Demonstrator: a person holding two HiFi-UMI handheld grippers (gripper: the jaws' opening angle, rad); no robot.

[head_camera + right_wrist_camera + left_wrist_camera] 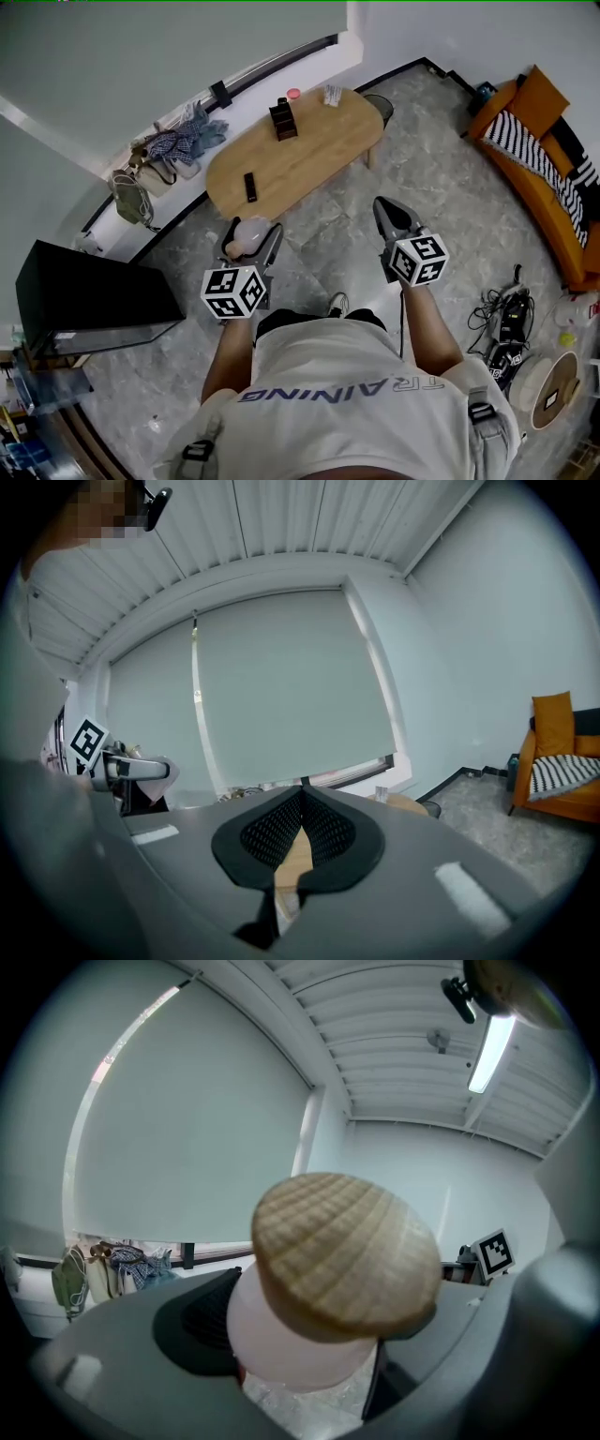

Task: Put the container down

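The container (249,234) is a pale pink jar with a round wooden lid (345,1254). My left gripper (247,249) is shut on it and holds it in the air above the floor, just short of the near end of the oval wooden table (319,155). In the left gripper view the jar's body (286,1340) sits between the dark pads, with the lid filling the middle of the picture. My right gripper (386,214) is to the right, also short of the table. Its pads (323,832) meet with nothing between them. The right gripper view shows the left gripper (131,770) at far left.
On the table are a dark box (283,119), a black remote (250,187), a small pink item (293,94) and a glass (332,94). An orange sofa (539,155) stands at right, a black cabinet (89,295) at left, cables (504,323) on the marble floor, bags (141,192) by the wall.
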